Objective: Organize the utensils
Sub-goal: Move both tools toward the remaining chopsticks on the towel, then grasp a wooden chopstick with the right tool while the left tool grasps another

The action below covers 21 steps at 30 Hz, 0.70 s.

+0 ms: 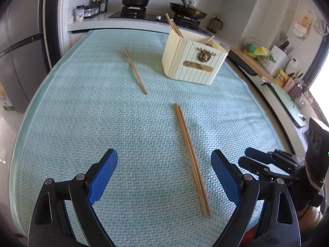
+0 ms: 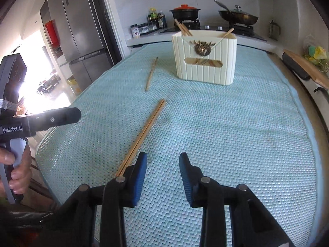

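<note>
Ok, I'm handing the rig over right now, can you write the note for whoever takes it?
Left gripper: jaws wide open, empty, low over the teal woven mat.
Right gripper: jaws open, empty; the pair lies just outside its left finger.
Pair of wooden chopsticks lies side by side on the mat, near both grippers.
Single wooden chopstick lies farther off, left of the cream ribbed holder.
Done: several chopsticks already stand in the holder.
Left: the pair and the single one.

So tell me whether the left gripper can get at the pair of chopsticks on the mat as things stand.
Probably yes. The left gripper has its jaws wide open and empty, and the pair of chopsticks lies flat on the mat between them, nothing covering it. The right gripper sits close beside and might crowd it.
</note>
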### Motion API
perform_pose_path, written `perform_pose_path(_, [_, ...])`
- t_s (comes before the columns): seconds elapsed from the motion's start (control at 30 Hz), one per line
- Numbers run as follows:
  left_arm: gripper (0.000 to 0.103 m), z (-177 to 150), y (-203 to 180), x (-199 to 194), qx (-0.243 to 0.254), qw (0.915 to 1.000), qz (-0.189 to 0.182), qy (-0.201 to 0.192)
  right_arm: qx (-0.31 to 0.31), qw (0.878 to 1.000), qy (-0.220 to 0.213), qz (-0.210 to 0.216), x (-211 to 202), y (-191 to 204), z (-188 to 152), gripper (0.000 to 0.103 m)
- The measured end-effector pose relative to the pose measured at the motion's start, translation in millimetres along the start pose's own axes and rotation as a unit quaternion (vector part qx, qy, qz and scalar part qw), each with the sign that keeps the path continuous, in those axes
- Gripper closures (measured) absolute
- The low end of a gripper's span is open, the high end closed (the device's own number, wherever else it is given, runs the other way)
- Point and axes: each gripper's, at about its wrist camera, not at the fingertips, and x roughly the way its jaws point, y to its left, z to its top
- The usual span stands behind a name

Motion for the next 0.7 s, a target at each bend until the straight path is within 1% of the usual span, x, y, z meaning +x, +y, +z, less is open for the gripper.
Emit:
perform_pose_path(0.07, [0.010,-1.9,0.3,6.2,0.010,0.9998,0.020,0.001,-0.003,1.000,0.015,0.010,15.4,8.9,-0.3,0.072])
perform_pose_path(0.13, [0.010,-3.8,8.9,9.1,0.001,0.9998,0.020,0.005,-0.014,0.999,0.026,0.019,27.7,19.9,-1.7,0.077])
perform_pose_path(0.17, [0.010,-5.3,14.3,9.9,-0.006,0.9998,0.019,0.008,-0.022,0.999,0.031,0.022,32.8,26.0,-1.5,0.081])
perform_pose_path(0.27, [0.010,-12.2,25.1,11.4,-0.013,0.9996,0.023,0.014,-0.032,0.998,0.045,0.029,47.8,39.1,-0.7,0.085])
perform_pose_path(0.33, [0.010,-18.4,30.9,12.0,-0.014,0.9993,0.029,0.018,-0.035,0.997,0.057,0.033,56.9,44.4,-0.3,0.091])
perform_pose_path(0.37, [0.010,-21.2,33.8,12.7,-0.017,0.9992,0.030,0.020,-0.040,0.997,0.063,0.027,61.2,47.1,-0.5,0.096])
perform_pose_path(0.53, [0.010,-27.2,39.4,17.5,-0.027,0.9990,0.025,0.027,-0.051,0.996,0.074,-0.004,63.9,52.8,-1.5,0.096])
perform_pose_path(0.7, [0.010,-26.0,30.3,24.4,-0.019,0.9993,0.009,0.030,-0.062,0.994,0.082,-0.047,57.7,52.6,-6.9,0.096])
